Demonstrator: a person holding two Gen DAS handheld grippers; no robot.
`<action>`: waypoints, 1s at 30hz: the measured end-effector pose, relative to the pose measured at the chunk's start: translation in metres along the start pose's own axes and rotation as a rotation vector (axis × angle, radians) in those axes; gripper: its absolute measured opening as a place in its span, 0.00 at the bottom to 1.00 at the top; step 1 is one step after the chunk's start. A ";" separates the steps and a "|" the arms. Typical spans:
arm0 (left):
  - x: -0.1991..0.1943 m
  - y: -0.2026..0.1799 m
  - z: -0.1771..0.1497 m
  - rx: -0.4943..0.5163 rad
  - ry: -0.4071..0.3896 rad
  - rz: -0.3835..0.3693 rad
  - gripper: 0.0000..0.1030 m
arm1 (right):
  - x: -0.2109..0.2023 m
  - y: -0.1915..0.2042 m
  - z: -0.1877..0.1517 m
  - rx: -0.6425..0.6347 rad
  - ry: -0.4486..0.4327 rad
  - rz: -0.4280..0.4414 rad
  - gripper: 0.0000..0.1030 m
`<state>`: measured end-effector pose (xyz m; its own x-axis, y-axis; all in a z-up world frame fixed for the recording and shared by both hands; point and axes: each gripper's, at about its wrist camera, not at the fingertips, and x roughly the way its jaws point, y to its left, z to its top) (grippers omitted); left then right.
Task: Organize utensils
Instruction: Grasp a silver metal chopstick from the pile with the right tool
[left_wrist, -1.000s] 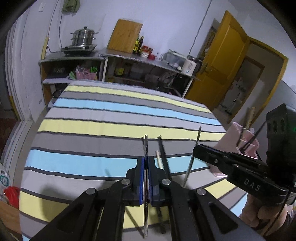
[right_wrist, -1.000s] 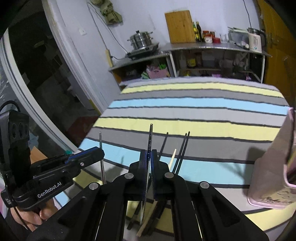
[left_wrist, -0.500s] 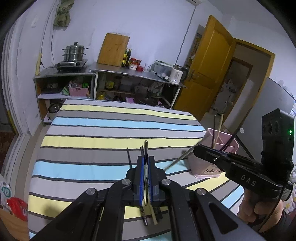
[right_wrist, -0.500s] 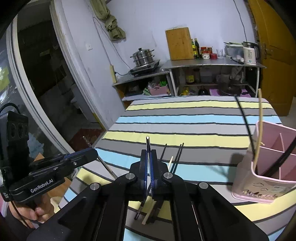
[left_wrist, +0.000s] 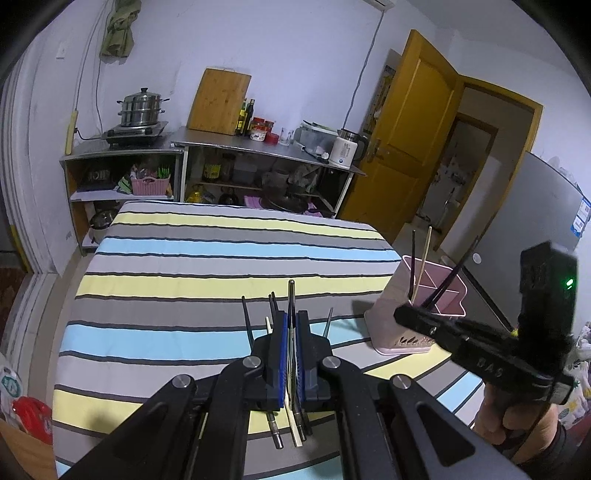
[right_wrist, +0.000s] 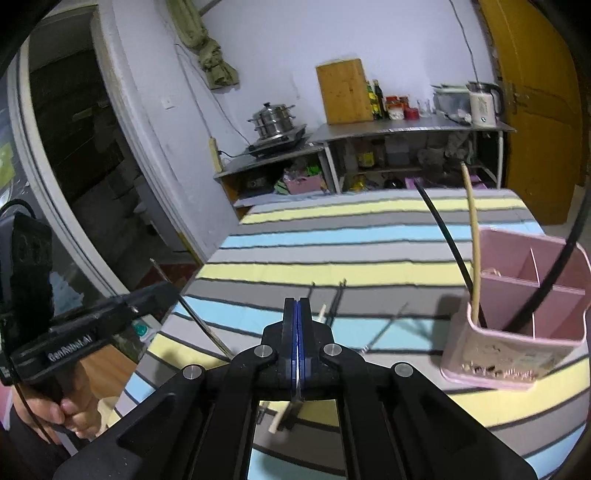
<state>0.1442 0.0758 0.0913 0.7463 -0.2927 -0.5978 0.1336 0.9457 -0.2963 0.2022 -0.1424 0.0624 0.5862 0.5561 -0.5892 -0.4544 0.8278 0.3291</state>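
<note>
My left gripper (left_wrist: 291, 315) is shut on a thin metal chopstick (left_wrist: 291, 295) that pokes out ahead over the striped tablecloth (left_wrist: 221, 266). Under it lie loose chopsticks (left_wrist: 246, 321), black and beige, with a metal one (left_wrist: 327, 321) to their right. My right gripper (right_wrist: 297, 302) is shut, and no stick shows ahead of its pads. In the right wrist view that metal chopstick (right_wrist: 384, 328) lies between the loose ones and the pink holder (right_wrist: 498, 354). The holder (left_wrist: 391, 339) has two black chopsticks and a beige one standing in it.
Beyond the table's far edge stands a metal shelf unit (left_wrist: 258, 147) with a steamer pot, a cutting board and a kettle. A yellow door (left_wrist: 417, 129) is open at the right. A hand (right_wrist: 62, 410) holds the left gripper at the table's left edge.
Both grippers rose and drew back, so the whole holder is in view. The metal stick that poked out of my right gripper is gone from its pads; a metal one lies on the cloth.
</note>
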 end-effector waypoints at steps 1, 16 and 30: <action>0.000 0.001 0.000 -0.003 -0.001 -0.002 0.03 | 0.004 -0.005 -0.003 0.014 0.015 -0.003 0.00; -0.008 0.042 -0.016 -0.099 -0.017 -0.018 0.03 | 0.101 -0.040 -0.053 0.128 0.245 -0.188 0.12; 0.003 0.061 -0.021 -0.131 -0.010 -0.027 0.03 | 0.140 -0.049 -0.048 0.161 0.286 -0.283 0.13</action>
<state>0.1406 0.1296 0.0557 0.7502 -0.3160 -0.5808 0.0680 0.9106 -0.4076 0.2744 -0.1083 -0.0715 0.4528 0.2813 -0.8461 -0.1788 0.9583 0.2229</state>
